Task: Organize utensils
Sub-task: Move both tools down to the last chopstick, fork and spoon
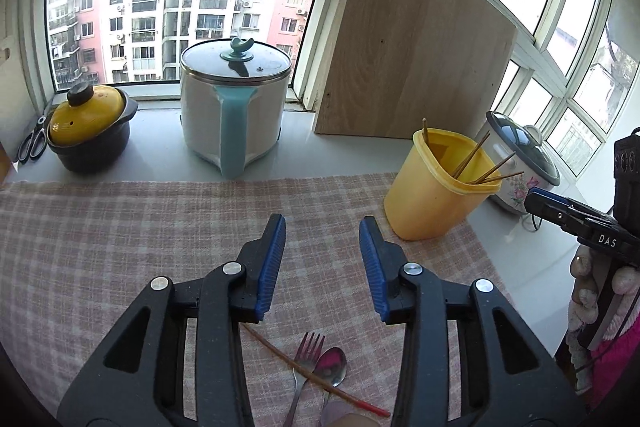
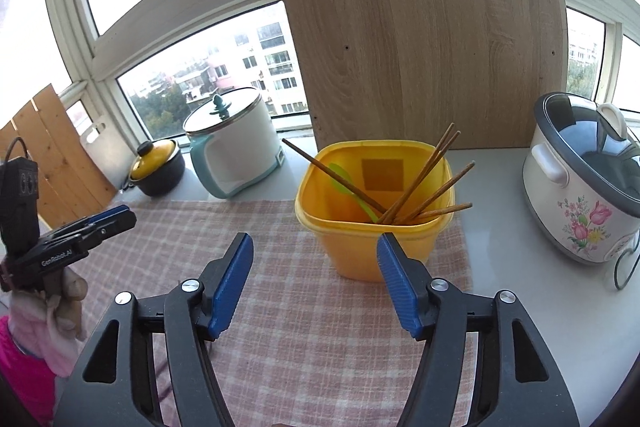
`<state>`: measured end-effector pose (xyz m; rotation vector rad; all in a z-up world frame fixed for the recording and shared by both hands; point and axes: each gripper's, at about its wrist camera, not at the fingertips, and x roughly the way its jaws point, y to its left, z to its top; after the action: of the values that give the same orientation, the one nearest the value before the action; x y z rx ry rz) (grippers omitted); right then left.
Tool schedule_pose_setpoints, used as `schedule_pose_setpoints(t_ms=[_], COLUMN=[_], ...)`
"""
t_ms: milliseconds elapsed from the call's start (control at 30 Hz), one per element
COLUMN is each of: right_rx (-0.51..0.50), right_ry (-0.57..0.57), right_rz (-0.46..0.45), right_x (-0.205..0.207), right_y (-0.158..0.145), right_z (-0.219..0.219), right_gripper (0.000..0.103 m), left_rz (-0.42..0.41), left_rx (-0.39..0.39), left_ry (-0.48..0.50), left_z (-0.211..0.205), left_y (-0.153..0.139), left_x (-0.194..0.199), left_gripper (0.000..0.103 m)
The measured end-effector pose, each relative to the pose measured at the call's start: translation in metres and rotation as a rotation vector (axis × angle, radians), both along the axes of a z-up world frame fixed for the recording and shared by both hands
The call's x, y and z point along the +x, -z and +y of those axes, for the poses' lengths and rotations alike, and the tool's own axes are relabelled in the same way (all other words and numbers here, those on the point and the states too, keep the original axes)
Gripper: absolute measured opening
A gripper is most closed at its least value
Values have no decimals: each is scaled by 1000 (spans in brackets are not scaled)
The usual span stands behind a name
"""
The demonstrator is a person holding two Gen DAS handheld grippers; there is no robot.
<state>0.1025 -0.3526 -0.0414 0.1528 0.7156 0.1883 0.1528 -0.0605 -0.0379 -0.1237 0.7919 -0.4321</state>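
While the checked cloth (image 1: 120,219) spreads wide, the yellow holder (image 2: 372,227) stands on its right end with chopsticks (image 2: 424,179) inside; left gripper (image 1: 322,267) and right gripper (image 2: 316,283) both spread, empty; fork (image 1: 306,359), spoon (image 1: 333,367), one chopstick (image 1: 304,371) lie crossed on cloth.

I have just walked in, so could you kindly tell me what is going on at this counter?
A person is sorting utensils with two handheld grippers. Several chopsticks and a green utensil already stand in the yellow container. A fork, a spoon and one chopstick lie on the checked cloth. The left gripper and the right gripper are both open and hold nothing.
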Motion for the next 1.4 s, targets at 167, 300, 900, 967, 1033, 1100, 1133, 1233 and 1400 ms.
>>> schedule_pose_setpoints(t_ms=[167,300,900,967,1033,1100,1133,1233,1400], right_rx=[13,34,94,108,113,115,118,133,159], right_ry=[-44,-83,-242,-257,-268,-275,-278,-283,-275], right_rz=[20,50,303,322,342,361,369,389,418], right_x=[-7,-8,-4,-4,-3,-3,-2,0,5], right_y=[21,40,117,123,129,135,137,144,153], right_z=[18,32,97,102,107,111,113,116,120], right_gripper=[64,64,63,63,59,54,51,47,37], left_rz=[83,147,447,461,472,483,486,494,473], left_rx=[5,-12,-111,-120,-121,-127,-127,-122,-79], left_ry=[-47,-75,-121,-127,-140,-145,-148,-154,-162], left_z=[29,44,43,42,40,40,39,35,26], left_y=[30,53,136,140,144,147,148,151,151], left_x=[-10,-16,2,6,9,12,13,16,19], left_gripper=[38,38,38,38,38,38,38,38,38])
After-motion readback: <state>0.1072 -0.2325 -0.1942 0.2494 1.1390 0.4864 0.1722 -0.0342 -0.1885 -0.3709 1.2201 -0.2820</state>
